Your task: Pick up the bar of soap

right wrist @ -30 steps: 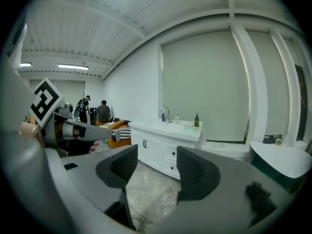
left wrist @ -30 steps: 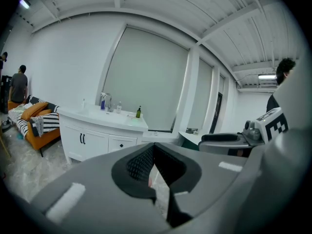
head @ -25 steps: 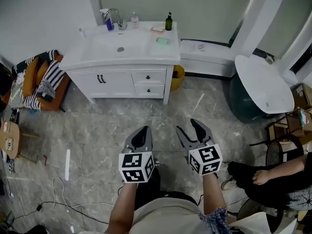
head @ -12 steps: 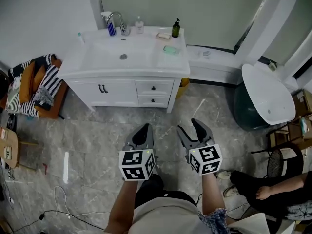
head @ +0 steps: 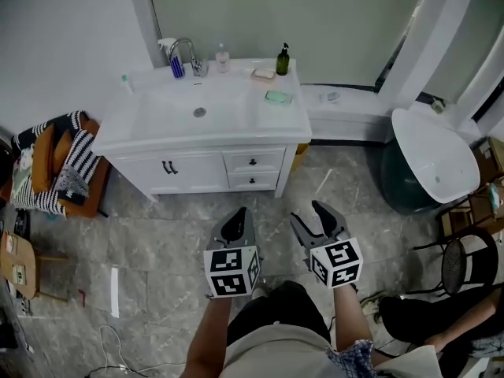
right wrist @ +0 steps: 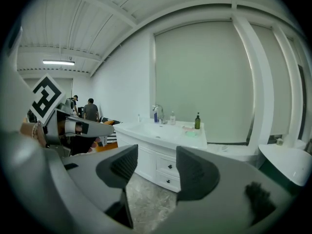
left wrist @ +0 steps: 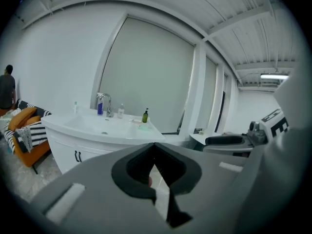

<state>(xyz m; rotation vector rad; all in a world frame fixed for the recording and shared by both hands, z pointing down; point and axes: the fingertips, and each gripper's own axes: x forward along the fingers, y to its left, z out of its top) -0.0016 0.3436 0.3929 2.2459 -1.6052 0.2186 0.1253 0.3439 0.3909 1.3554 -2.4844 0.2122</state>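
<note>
Currently I'm well short of the vanity; the green bar of soap lies on its surface, right of the basin. The left gripper has its jaws together and the right gripper has its jaws apart, so I'd approach with the right and lower it squarely over the bar.

No legible text, label or number anywhere.

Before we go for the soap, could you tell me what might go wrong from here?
The green bar of soap lies flat near the right edge of the counter, so a glancing grip might push it off. The dark bottle and the small dish stand just behind it, so the open right gripper might knock them.
</note>
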